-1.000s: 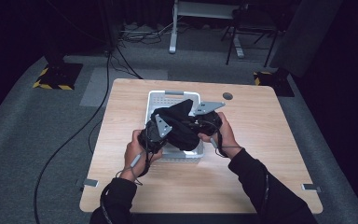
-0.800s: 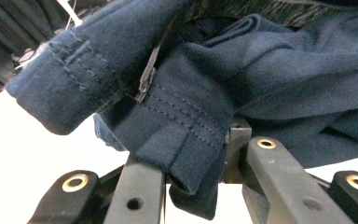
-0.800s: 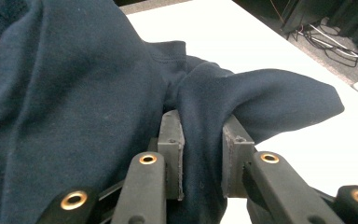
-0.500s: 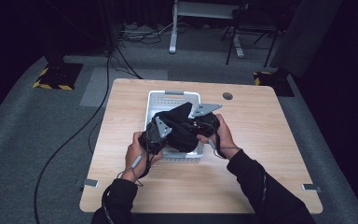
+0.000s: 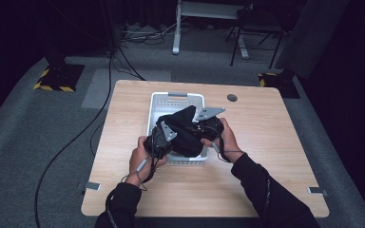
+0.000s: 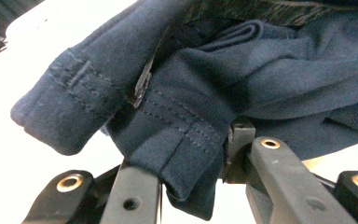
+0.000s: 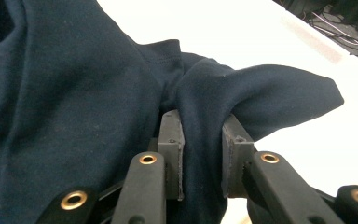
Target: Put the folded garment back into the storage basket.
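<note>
- Here, a dark navy garment (image 5: pixel 186 132) is hanging bunched up between the two grippers, just above a white basket (image 5: pixel 176 101) that is sitting on a wooden table (image 5: pixel 266 142).
- In the left gripper view, the garment (image 6: pixel 242 79) is showing a stitched hem and a folded cuff, with the hem dropping down between the black jaws.
- The left gripper (image 6: pixel 193 163) is sitting nearly closed, its jaws pinching that stitched hem of the garment.
- In the right gripper view, a thick fold of the cloth (image 7: pixel 74 102) is running down between the two pads, and a loose flap is sticking out to the right.
- The right gripper (image 7: pixel 200 149) is clamping down on that fold, its jaws as closed as the cloth is letting them be.
- From above, the left hand (image 5: pixel 142 159) is holding its gripper at the near left corner of the basket.
- The right hand (image 5: pixel 225 137) is gripping its tool at the basket's right side, with a grey plate on top.
- Beyond the table, cables (image 5: pixel 138 38) are lying on the dark floor.
</note>
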A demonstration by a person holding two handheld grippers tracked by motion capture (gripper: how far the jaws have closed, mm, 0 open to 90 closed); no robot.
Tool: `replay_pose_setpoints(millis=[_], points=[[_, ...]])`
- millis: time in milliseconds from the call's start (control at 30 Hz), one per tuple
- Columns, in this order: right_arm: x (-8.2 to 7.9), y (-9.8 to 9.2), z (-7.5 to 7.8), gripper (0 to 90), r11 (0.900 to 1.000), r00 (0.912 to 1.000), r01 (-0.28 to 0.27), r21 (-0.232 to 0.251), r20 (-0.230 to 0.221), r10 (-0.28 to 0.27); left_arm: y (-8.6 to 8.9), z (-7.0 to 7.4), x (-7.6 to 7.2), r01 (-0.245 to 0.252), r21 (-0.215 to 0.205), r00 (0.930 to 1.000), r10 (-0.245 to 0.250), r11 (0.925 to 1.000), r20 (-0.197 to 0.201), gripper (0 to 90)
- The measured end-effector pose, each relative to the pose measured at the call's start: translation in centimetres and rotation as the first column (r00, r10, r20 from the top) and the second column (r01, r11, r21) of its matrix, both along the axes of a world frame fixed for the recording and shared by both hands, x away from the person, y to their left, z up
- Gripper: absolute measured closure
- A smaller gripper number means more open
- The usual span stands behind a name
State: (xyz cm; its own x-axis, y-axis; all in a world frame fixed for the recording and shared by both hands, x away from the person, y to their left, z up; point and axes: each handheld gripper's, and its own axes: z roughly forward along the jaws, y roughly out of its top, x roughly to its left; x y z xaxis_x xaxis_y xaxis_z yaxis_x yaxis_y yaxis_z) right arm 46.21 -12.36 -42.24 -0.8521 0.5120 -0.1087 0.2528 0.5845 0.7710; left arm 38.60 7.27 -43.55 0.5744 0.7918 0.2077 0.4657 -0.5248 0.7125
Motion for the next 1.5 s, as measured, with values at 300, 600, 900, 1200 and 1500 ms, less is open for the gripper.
replay_pose_setpoints(millis=[300,600,900,1200,1500], points=[[0.4,0.0,-0.7,73.5,1.000,0.9995,0.008,-0.003,-0.032,-0.008,0.3,-0.6,0.2,0.000,-0.012,0.9994,-0.001,0.9999,-0.035,67.0],[1.0,-0.2,-1.5,73.4,1.000,0.9974,0.028,-0.003,-0.066,-0.028,0.7,-1.0,0.0,0.002,-0.031,0.9987,-0.004,0.9995,-0.051,59.9],[1.3,-0.1,-1.9,70.7,0.999,0.9960,0.043,-0.007,-0.077,-0.044,1.2,-0.3,-0.5,0.024,-0.069,0.9984,-0.027,0.9973,-0.050,49.1],[1.5,-0.2,-2.1,65.5,0.998,0.9943,0.058,-0.029,-0.089,-0.060,1.8,0.8,-1.6,0.091,-0.141,0.9944,-0.098,0.9857,-0.041,33.8],[1.7,0.0,-2.1,29.3,0.996,0.9956,0.041,-0.074,-0.081,-0.047,1.3,1.9,-3.2,0.164,-0.155,0.9856,-0.168,0.9743,-0.018,11.4]])
